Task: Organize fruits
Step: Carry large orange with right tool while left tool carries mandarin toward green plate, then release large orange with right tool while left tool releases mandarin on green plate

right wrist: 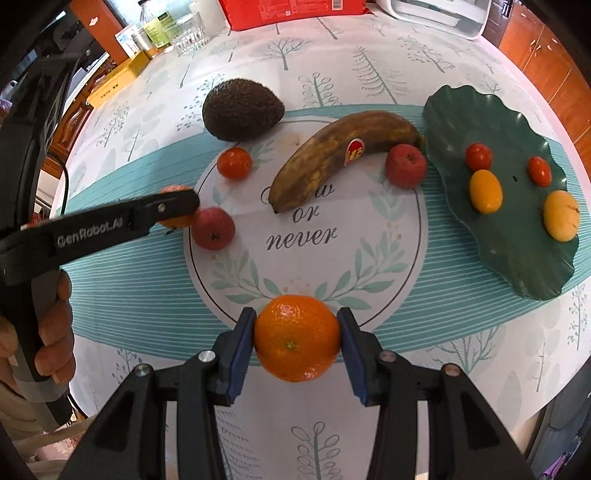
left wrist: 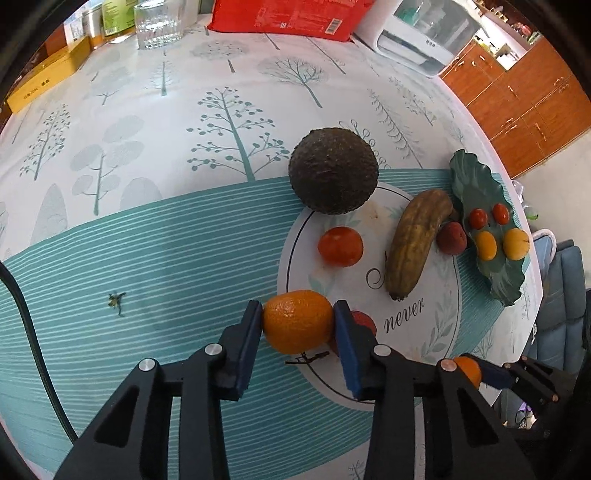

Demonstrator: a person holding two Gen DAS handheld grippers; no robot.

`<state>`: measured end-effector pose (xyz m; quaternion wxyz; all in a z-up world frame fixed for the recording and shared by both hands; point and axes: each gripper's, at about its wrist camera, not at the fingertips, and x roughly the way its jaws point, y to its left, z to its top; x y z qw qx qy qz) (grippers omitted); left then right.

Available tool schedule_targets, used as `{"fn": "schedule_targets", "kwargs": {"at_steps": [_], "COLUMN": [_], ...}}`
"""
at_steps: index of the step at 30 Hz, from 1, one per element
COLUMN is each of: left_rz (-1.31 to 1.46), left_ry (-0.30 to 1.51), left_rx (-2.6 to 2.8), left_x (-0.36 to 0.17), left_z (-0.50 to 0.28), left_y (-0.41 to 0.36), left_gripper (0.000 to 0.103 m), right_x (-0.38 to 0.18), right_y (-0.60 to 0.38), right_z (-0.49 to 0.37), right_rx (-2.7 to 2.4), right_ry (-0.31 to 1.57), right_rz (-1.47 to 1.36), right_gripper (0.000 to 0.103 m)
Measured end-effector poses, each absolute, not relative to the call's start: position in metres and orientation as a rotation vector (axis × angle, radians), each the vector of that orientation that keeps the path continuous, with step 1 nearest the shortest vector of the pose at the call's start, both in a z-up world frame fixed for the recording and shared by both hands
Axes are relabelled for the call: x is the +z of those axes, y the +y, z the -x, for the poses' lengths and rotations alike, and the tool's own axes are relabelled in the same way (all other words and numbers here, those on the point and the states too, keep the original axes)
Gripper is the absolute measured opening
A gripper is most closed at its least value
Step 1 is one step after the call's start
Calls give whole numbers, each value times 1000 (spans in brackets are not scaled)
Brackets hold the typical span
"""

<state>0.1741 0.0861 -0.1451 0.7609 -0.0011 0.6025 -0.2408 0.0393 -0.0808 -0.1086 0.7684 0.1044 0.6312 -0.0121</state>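
Note:
My left gripper (left wrist: 298, 320) is shut on a small orange (left wrist: 297, 328) at the edge of the round printed mat (left wrist: 417, 343); its blue pads press both sides. A red fruit (left wrist: 364, 320) lies just behind the right finger. In the right wrist view my right gripper (right wrist: 297, 334) is shut on a mandarin (right wrist: 297, 343), held above the mat's near rim. An avocado (right wrist: 242, 109), a brown banana (right wrist: 340, 155), a tomato (right wrist: 234, 163) and another red fruit (right wrist: 406, 165) lie on the table. The green leaf plate (right wrist: 461, 110) holds two cherry tomatoes and two yellow fruits.
At the back of the table stand a glass (left wrist: 159, 24), a red bag (left wrist: 288, 14), a yellow box (left wrist: 48, 77) and a white appliance (left wrist: 424, 33). The table edge runs just past the plate. A person's hand (right wrist: 55, 325) grips the left tool's handle.

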Motion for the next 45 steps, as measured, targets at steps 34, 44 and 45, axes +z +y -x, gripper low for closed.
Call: {"fn": "schedule_targets", "kwargs": {"at_steps": [34, 44, 45], "left_rz": [-69, 26, 30], "left_ry": [1057, 1136, 1148], "left_rx": [-485, -399, -391], "left_x": [15, -21, -27], "left_z": [-81, -77, -78], "left_y": [-83, -152, -156], "left_gripper": [37, 37, 37], "right_x": [12, -22, -30], "right_y": [-262, -324, -327], "right_z": [-40, -103, -111], "right_rx": [118, 215, 221], "right_ry": [1071, 1098, 1110], "right_rz": [-151, -65, -61], "right_gripper": [45, 45, 45]}}
